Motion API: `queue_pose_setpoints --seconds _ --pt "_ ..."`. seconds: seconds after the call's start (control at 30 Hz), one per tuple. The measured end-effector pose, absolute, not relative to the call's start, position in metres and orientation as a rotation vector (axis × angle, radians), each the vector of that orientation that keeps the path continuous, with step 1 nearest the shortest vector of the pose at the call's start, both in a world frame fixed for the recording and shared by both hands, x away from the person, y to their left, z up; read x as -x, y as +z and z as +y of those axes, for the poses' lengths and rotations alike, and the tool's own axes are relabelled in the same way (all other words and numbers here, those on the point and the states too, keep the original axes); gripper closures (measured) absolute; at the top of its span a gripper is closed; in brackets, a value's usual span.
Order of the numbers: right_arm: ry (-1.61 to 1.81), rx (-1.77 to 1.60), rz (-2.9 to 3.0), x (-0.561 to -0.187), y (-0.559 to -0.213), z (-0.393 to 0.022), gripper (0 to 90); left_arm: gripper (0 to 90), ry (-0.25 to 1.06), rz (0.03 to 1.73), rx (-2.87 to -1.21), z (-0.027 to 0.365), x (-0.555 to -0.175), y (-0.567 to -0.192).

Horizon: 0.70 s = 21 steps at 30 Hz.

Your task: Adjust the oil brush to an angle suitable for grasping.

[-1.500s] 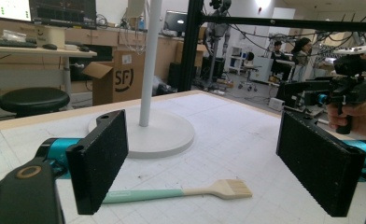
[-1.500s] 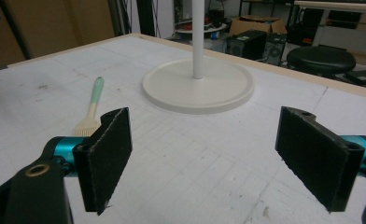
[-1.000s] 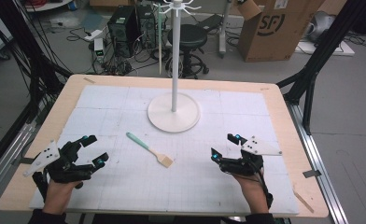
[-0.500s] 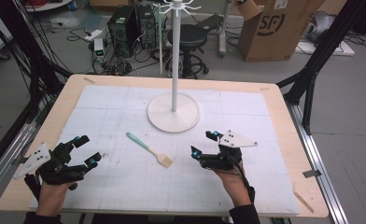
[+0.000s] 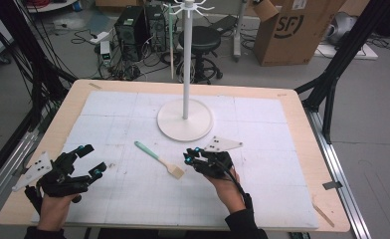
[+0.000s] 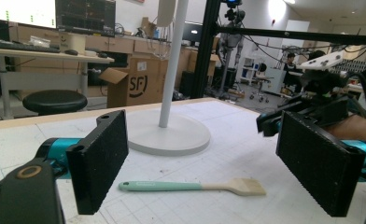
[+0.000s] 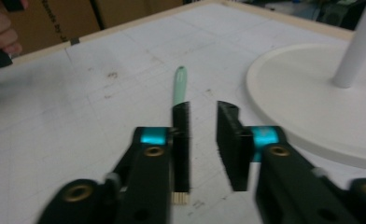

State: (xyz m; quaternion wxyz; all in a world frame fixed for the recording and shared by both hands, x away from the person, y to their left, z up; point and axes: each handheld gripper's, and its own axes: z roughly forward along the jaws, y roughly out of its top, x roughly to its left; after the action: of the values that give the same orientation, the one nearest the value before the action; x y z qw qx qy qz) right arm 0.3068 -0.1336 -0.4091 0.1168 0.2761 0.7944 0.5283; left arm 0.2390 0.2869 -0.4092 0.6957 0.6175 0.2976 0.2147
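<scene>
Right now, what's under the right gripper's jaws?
The brush: its green handle sticks out past the left jaw and the bristle tip shows below it. The middle is covered.

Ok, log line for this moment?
left gripper: open | right gripper: jaws just closing, nothing between them | brush: flat on table, behind one right jaw

The small brush (image 5: pixel 159 159), with a mint-green handle and a pale wooden flat head, lies flat on the white gridded surface (image 5: pixel 133 199) just in front of the white stand's round base (image 5: pixel 185 127), handle end pointing up-left and head pointing down-right in the high view
</scene>
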Motion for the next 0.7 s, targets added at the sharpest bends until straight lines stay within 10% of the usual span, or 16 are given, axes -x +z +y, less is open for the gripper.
queue_pose_setpoints --seconds 0.7 --pt "1.185 -0.74 2.661 -0.328 -0.444 -0.054 89.6 17.5 0.46 0.664 -1.387 0.285 -0.24 -0.412"
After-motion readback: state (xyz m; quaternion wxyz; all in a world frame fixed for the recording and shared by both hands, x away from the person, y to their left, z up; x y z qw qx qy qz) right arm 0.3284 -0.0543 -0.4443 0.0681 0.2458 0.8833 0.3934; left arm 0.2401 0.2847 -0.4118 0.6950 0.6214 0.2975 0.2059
